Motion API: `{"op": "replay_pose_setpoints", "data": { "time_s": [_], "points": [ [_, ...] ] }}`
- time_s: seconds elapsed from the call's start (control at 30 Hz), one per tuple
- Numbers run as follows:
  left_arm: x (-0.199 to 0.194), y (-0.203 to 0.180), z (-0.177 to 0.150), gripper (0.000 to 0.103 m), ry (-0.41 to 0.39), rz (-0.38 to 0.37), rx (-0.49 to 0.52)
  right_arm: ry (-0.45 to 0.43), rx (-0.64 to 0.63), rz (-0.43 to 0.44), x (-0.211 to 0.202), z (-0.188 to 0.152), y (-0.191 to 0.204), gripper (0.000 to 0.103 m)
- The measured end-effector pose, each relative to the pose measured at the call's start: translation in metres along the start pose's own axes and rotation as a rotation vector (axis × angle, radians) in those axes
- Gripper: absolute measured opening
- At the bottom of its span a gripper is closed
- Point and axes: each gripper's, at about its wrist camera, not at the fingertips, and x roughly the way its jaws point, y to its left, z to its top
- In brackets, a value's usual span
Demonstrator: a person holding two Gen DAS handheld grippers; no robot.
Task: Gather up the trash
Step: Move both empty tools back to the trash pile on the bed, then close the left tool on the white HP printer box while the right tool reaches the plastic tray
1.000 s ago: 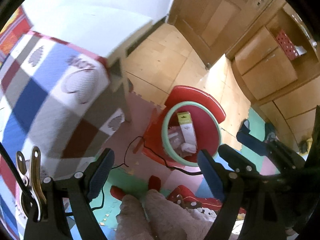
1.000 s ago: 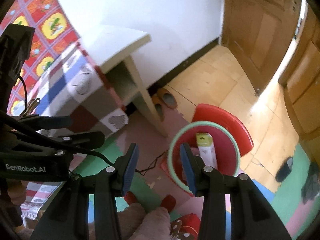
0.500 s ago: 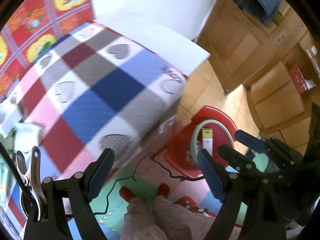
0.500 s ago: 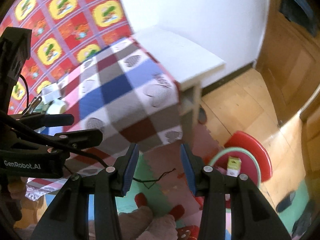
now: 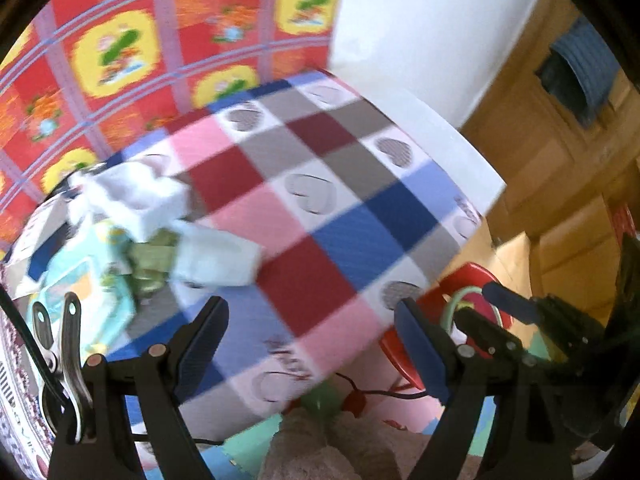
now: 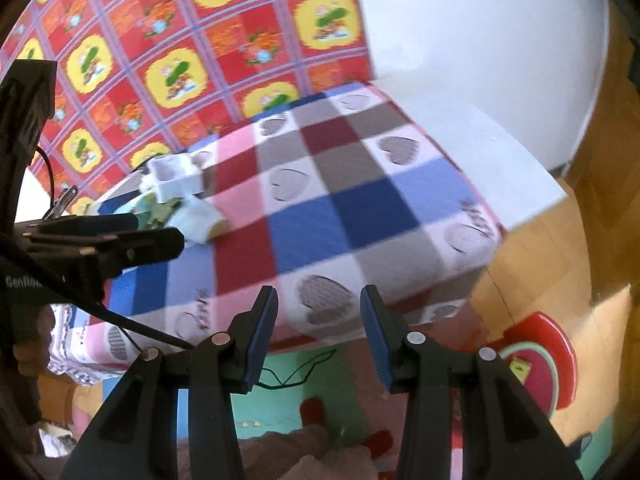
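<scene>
A heap of trash lies at the far left of the checked tablecloth: a white plastic tray, a pale carton, green wrappers and a light blue packet. My left gripper hovers open and empty over the cloth's near edge, right of the heap. My right gripper is open and empty just past the table's near edge. The white tray and carton show far left there. The red bin with green rim stands on the floor at right, a small box inside it.
A red and yellow patterned cloth hangs behind the table. A white shelf top adjoins the table on the right. Wooden cabinets stand beyond. A black cable trails over foam floor mats. The left gripper body crosses the right view.
Both views have swung up from the bin on the floor to the tabletop. The trash heap has come into sight at left. Both grippers stay open.
</scene>
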Motion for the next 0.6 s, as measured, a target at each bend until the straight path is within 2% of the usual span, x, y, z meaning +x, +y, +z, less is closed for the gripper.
{"op": "replay_pose_setpoints", "data": {
  "time_s": [0.33,0.6],
  "points": [
    [-0.027,0.095,0.003,0.088,-0.049,0.086,-0.123,-0.021,-0.084,0.078,0.025,0.029,0.067,0.044],
    [-0.044,0.155,0.01,0.088,-0.062,0.168,-0.171,-0.013,-0.187,0.13,0.039,0.056,0.113,0.044]
  ]
}}
